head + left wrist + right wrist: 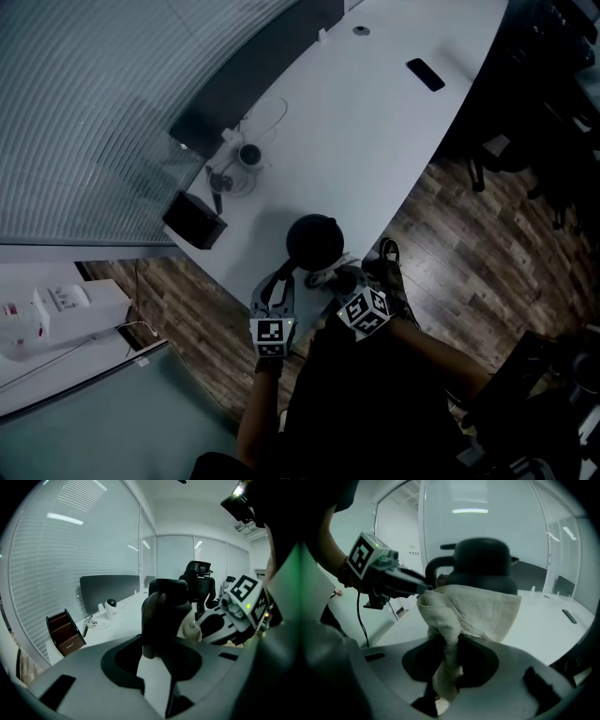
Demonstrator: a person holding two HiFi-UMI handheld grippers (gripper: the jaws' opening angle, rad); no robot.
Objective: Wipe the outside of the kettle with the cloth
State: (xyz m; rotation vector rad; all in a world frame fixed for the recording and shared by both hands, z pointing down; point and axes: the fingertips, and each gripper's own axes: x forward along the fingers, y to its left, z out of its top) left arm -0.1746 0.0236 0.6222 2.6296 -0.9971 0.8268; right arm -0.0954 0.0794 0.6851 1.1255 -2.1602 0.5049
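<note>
A black kettle (314,239) stands near the front edge of the white table (375,131). My left gripper (278,286) reaches it from the front left and is shut on its handle (160,613), which fills the gap between the jaws. My right gripper (345,279) is shut on a bunched off-white cloth (471,611). In the right gripper view the cloth drapes against the lower side of the kettle (483,564), just right of the handle. The left gripper (391,581) shows there at the left. In the head view a pale bit of the cloth (323,276) shows by the kettle's base.
On the table's left end are a brown desk organiser (194,221), a small white round device (248,156) with cables, and a dark monitor (253,66). A phone (426,74) lies far right. Beyond the table stands an office chair (199,581). There is wood floor below.
</note>
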